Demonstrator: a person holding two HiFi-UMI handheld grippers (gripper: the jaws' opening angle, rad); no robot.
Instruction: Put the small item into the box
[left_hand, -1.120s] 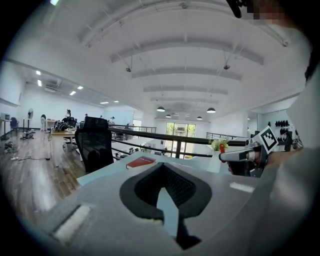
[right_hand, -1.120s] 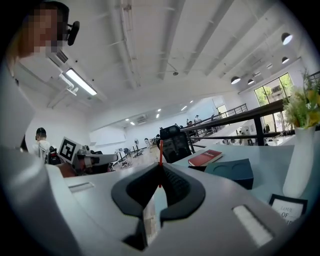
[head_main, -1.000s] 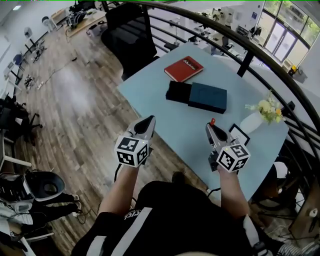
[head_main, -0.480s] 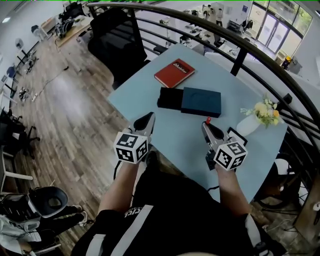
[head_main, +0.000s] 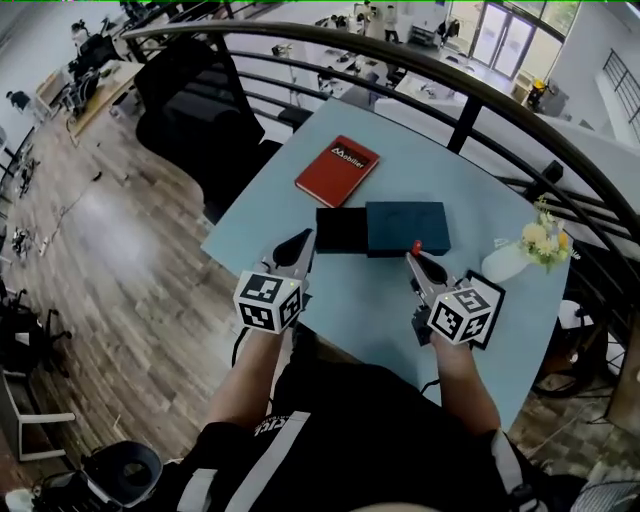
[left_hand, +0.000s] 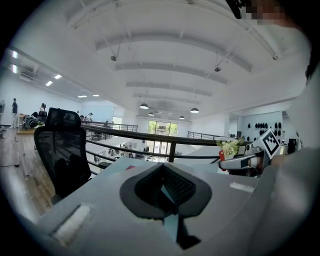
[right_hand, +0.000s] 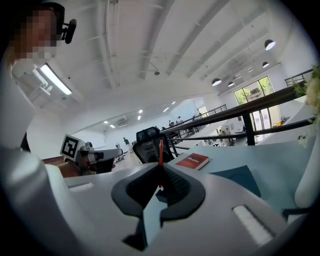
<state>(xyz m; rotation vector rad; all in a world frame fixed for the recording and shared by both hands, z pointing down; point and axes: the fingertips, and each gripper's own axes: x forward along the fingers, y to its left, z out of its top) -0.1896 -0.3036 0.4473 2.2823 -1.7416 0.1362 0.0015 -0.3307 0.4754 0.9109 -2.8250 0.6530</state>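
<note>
A small red item (head_main: 417, 246) sticks up from the tips of my right gripper (head_main: 416, 258), which is shut on it; in the right gripper view the small red item (right_hand: 160, 149) is a thin upright red strip between the closed jaws. An open black box (head_main: 340, 230) lies on the pale blue table (head_main: 440, 170), touching a dark teal lid (head_main: 405, 228) on its right. The right gripper's tip hovers at the lid's near edge. My left gripper (head_main: 302, 242) is shut and empty, just in front of the box's near left corner. The jaws of the left gripper (left_hand: 162, 172) are closed.
A red book (head_main: 337, 164) lies behind the box. A white vase of flowers (head_main: 522, 252) stands at the table's right edge, with a black frame (head_main: 493, 303) beside my right gripper. A black office chair (head_main: 190, 90) and a dark curved railing (head_main: 470, 100) border the table.
Both grippers have come forward over the table toward the box and lid. The right gripper's tip, still holding the red item, now reaches the lid's near edge.
</note>
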